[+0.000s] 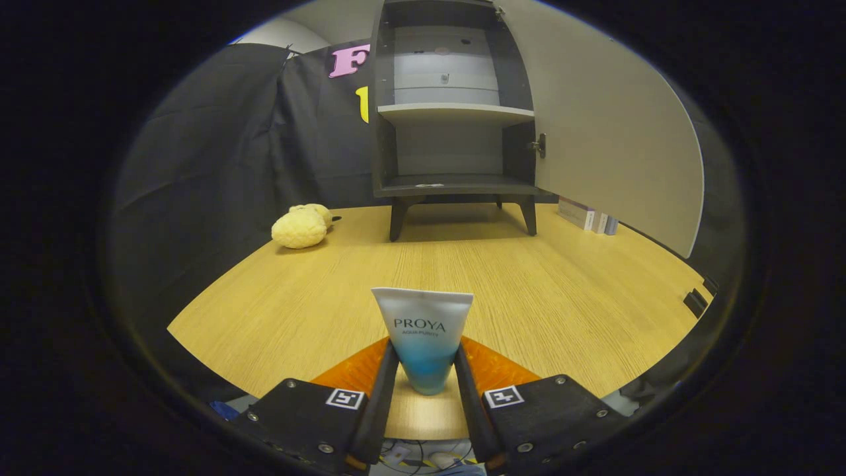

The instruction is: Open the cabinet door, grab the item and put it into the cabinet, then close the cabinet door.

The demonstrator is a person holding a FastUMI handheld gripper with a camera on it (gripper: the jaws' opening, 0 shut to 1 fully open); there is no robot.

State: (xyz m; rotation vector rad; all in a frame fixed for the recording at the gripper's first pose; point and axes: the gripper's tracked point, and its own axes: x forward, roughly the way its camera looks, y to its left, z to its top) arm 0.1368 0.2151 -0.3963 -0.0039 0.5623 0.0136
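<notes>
The gripper (424,370) is clamped on the tube (423,337), held upright above the table (529,297). It looks light, soft and slippery; gripping its lower body seems safest.

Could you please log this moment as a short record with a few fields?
gripper: gripper shut on the tube, jaws pressing both its sides
tube: tube upright between the jaws, crimped end up
cabinet: cabinet beyond the jaws on the table, shelves bare
door: door swung open
other: yellow plush toy beside the cabinet; boxes behind the door
</notes>
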